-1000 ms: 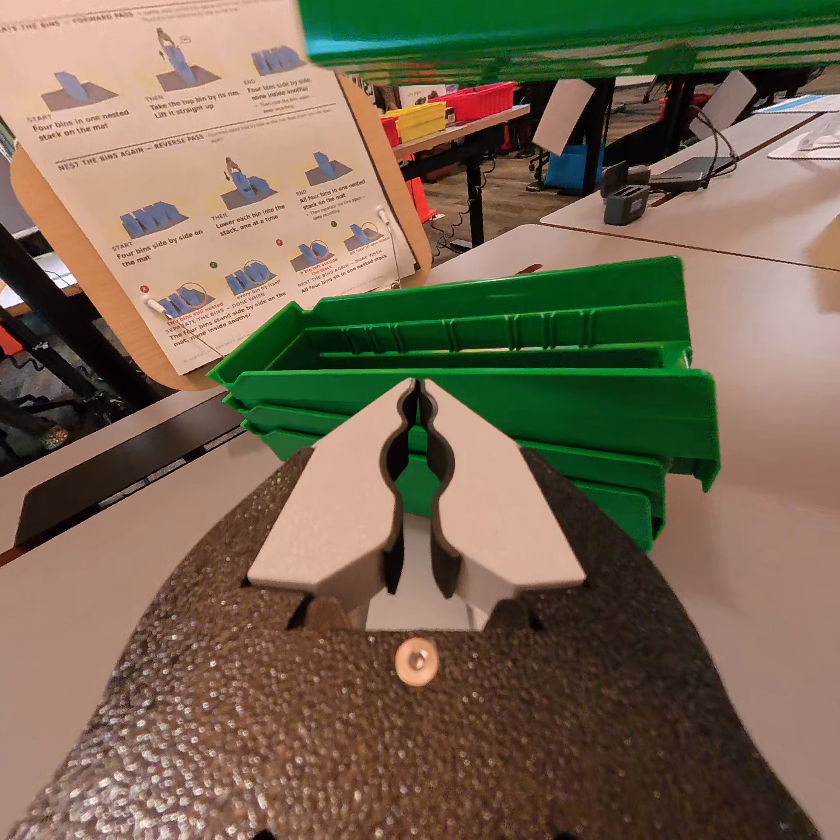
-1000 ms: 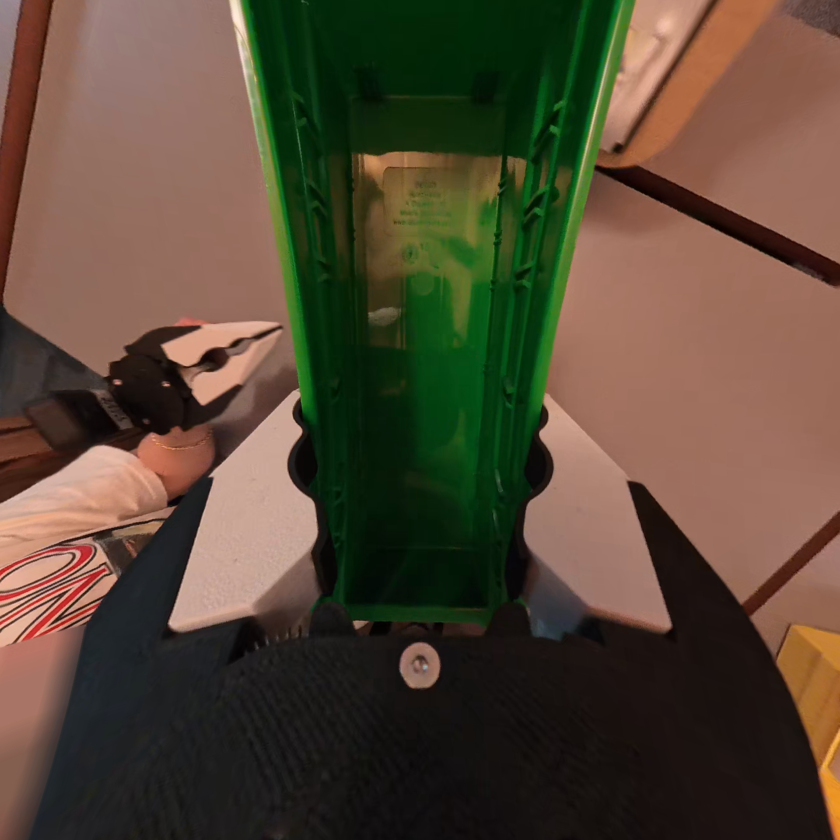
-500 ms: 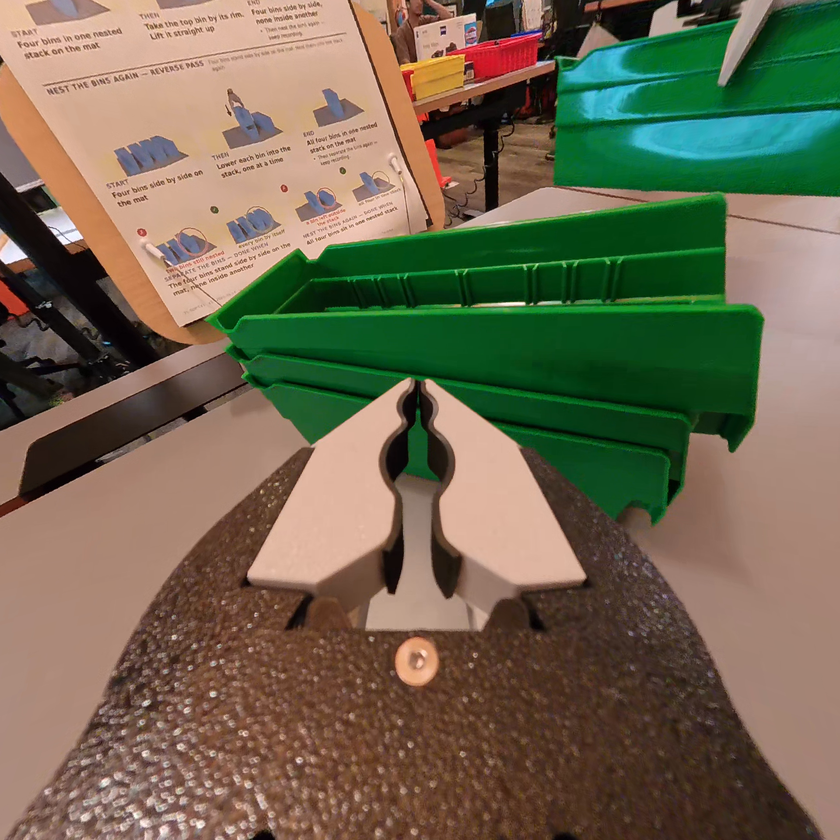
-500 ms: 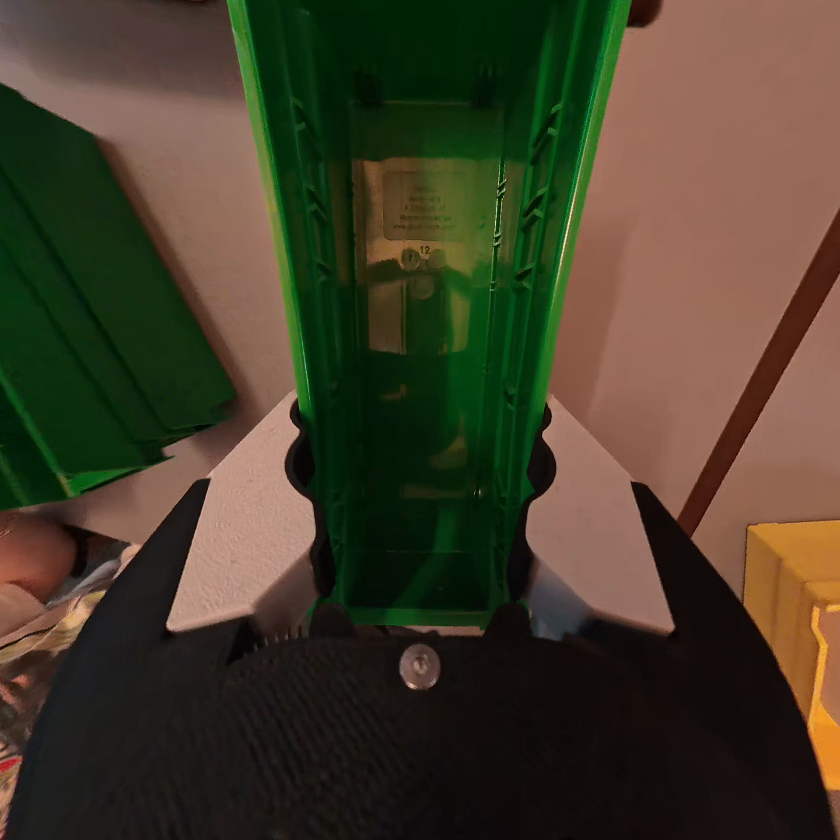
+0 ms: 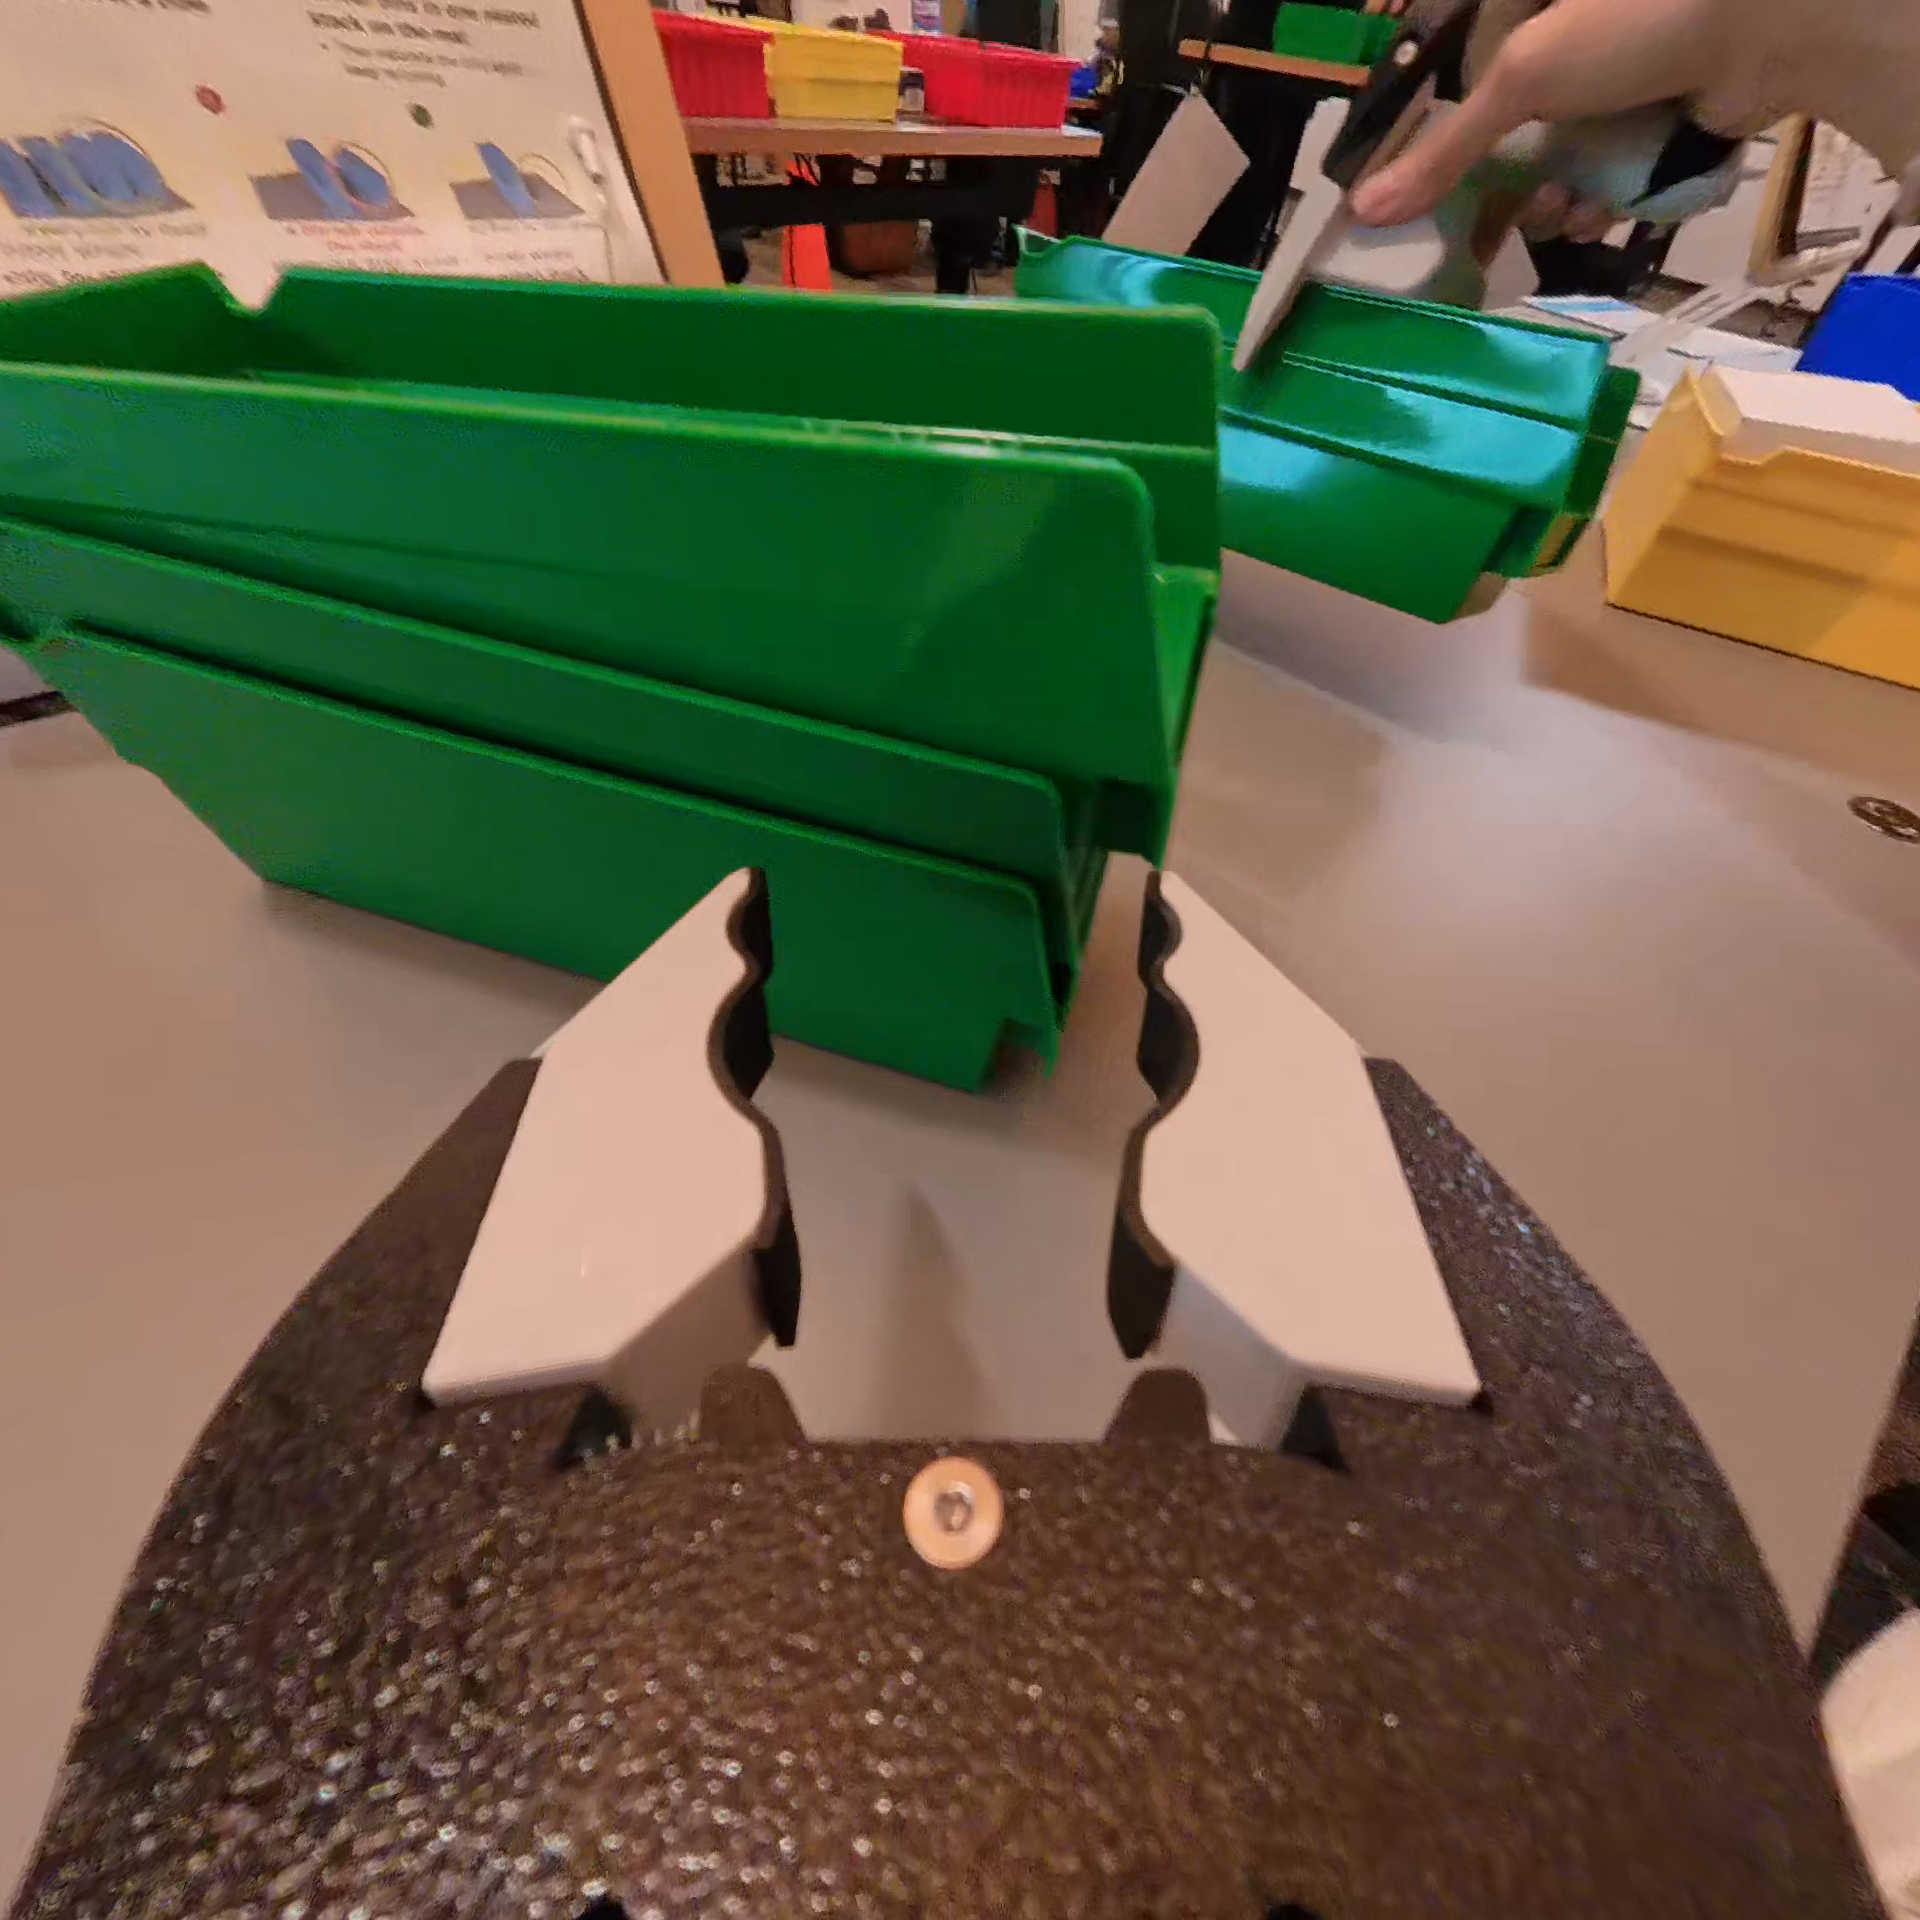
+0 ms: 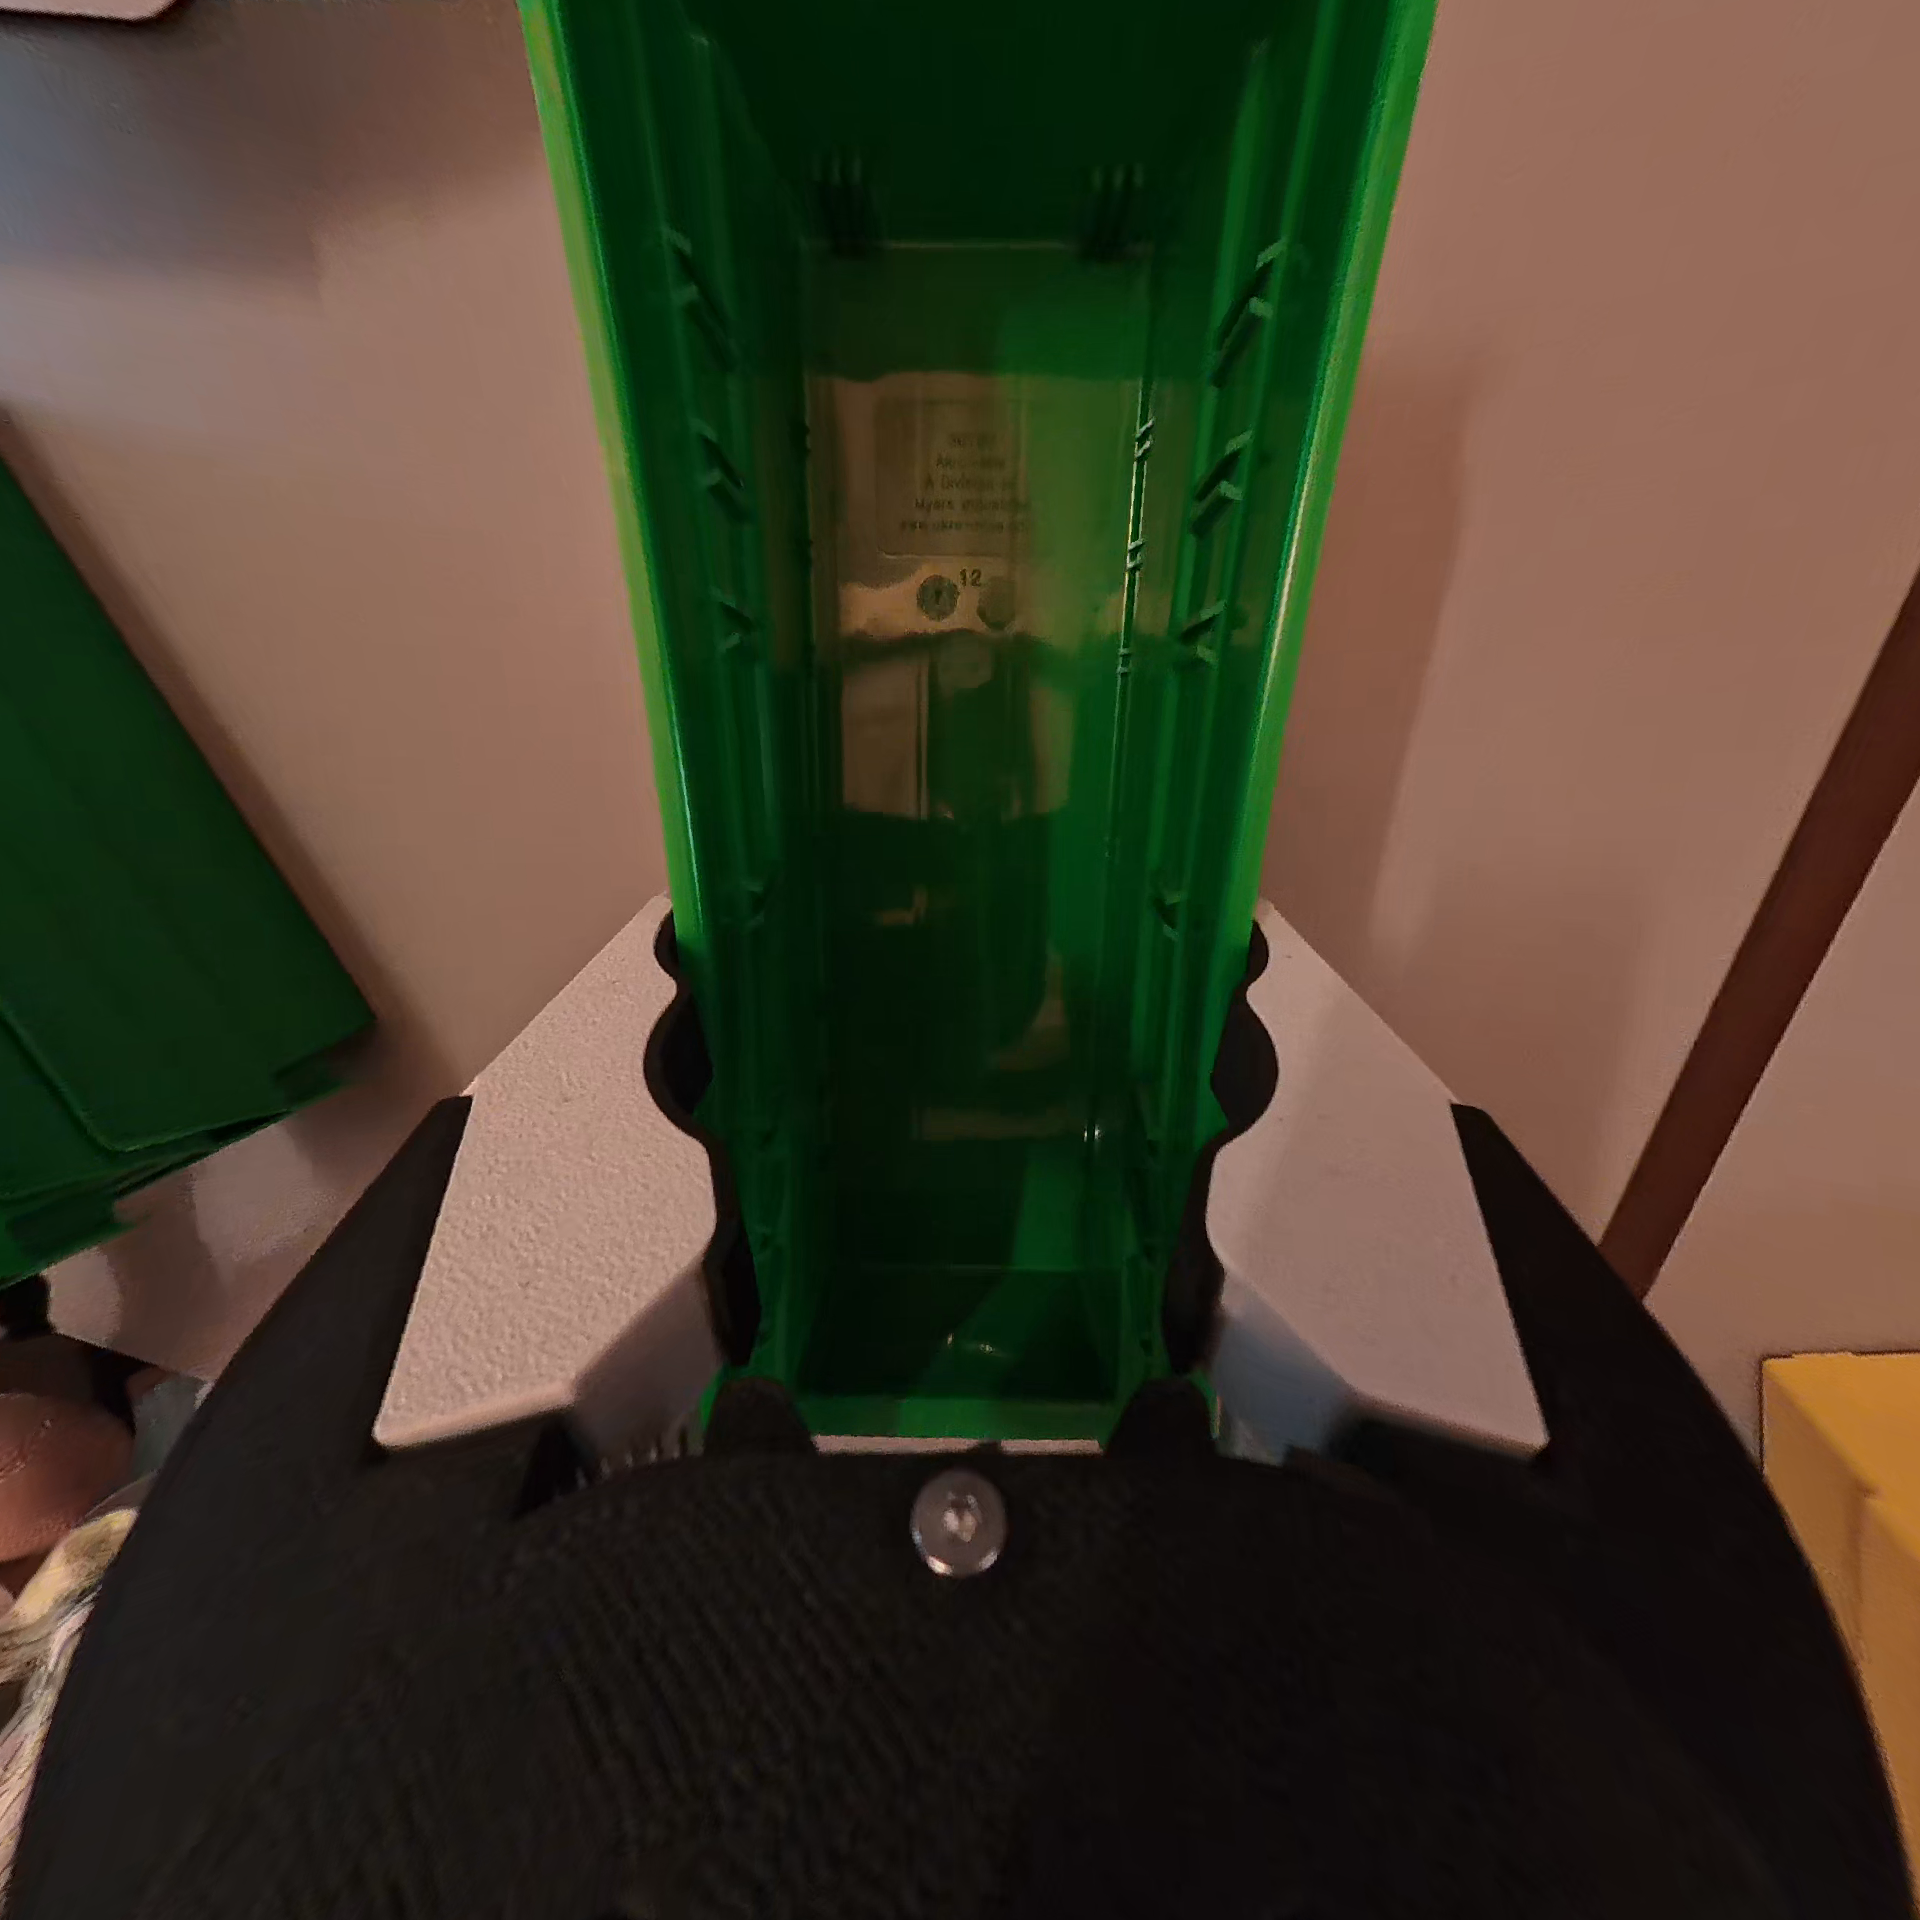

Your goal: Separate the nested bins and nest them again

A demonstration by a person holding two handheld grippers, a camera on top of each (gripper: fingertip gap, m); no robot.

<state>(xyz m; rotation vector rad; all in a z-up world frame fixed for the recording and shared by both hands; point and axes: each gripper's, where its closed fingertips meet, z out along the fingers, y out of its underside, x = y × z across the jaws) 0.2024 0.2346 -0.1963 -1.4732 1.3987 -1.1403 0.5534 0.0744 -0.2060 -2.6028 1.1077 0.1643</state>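
A stack of three nested green bins (image 5: 582,644) stands on the grey table in the left wrist view; its corner also shows at the left edge of the right wrist view (image 6: 156,914). My left gripper (image 5: 951,904) is open and empty, just in front of the stack's near right end. My right gripper (image 6: 961,945) is shut on the side walls of a single green bin (image 6: 977,520), which it holds from above. That bin (image 5: 1382,457) shows in the left wrist view to the right of the stack, low over the table, with the right gripper's finger (image 5: 1299,270) on its rim.
A yellow bin (image 5: 1766,520) sits at the far right of the table, also in the right wrist view (image 6: 1849,1538). An instruction poster on a board (image 5: 312,135) stands behind the stack. Red and yellow bins (image 5: 862,78) sit on a far table. A blue bin (image 5: 1860,322) is at the right.
My left gripper has opened and shifted right along the stack toward its end. My right gripper has carried the single bin down and to the right of the stack.
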